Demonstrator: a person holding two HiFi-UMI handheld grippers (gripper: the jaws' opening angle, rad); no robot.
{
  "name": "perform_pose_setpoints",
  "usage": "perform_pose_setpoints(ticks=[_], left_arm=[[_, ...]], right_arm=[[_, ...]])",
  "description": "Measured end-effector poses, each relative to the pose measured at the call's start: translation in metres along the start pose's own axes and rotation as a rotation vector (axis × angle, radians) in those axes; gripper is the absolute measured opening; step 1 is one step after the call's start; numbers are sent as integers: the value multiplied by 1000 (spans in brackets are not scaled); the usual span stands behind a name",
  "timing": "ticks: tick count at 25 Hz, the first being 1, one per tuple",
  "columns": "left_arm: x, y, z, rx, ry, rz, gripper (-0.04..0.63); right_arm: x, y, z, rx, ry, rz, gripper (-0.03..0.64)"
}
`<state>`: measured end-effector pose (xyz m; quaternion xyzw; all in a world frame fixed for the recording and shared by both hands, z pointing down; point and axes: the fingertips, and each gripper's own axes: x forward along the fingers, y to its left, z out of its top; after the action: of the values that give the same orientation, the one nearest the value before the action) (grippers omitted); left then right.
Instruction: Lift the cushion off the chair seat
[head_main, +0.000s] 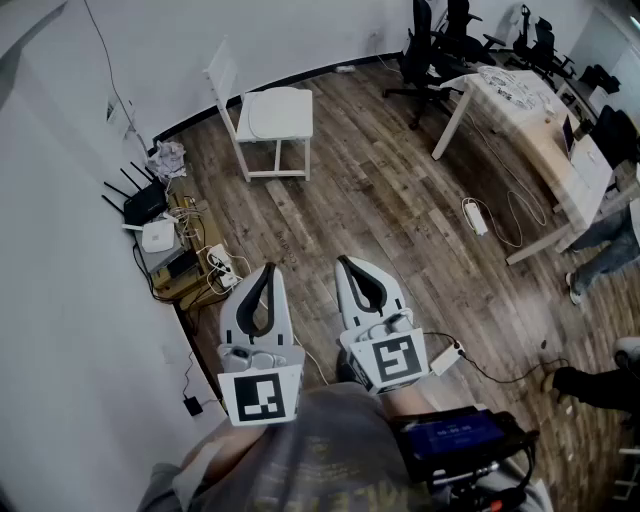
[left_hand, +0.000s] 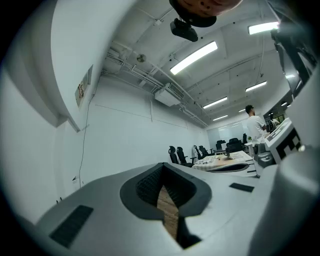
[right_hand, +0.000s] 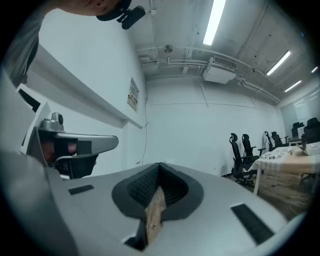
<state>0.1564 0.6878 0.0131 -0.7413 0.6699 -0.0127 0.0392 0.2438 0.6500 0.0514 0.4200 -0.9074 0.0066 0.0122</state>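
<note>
**Q:** Head view: what is the state of the fingers, and where is the task item?

**A:** My left gripper (head_main: 268, 272) and right gripper (head_main: 347, 264) sit side by side at the near edge, above the wooden floor (head_main: 380, 190). Both pairs of fingers are pressed together at the tips and hold nothing. The cushion (head_main: 278, 108) lies flat on the seat of the white chair (head_main: 224, 72), far and slightly left, well apart from both grippers. A table (head_main: 520, 110) stands far right, with office chairs (head_main: 440, 40) beyond it. A router (head_main: 145, 205) and tangled cables lie by the left wall. A person's legs (head_main: 605, 250) are cut off at the right edge.

**Q:** Left gripper view?

**A:** My jaws meet at the tips. Only a strip of floor shows through the hollow behind them. The right gripper's marker cube fills the right side, partly cut off. This view adds the ceiling lights (left_hand: 194, 56) and a standing person (left_hand: 252, 122), far and small. The chair and cushion appear only in the head view.

**Q:** Right gripper view?

**A:** These jaws are also closed tip to tip, with nothing between them but that same sliver of floor. The left gripper sits at the left edge in shadow, and its detail is hard to make out. The office chairs and one end of the table show far right, distorted at the rim.
</note>
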Motion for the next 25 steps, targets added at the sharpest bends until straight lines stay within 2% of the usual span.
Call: perform_pose_setpoints(ticks=[10,20,25], left_arm=[[12,-31,5,8,11,4,6],[37,-94,0,16,23,22,6],[42,-103,-5,37,60,35,6]], right_arm=[[-12,-29,1,12,-3,9,6],[-32,-88,-12,48,13,59,8],[-32,-99,-19,76,17,81,8]])
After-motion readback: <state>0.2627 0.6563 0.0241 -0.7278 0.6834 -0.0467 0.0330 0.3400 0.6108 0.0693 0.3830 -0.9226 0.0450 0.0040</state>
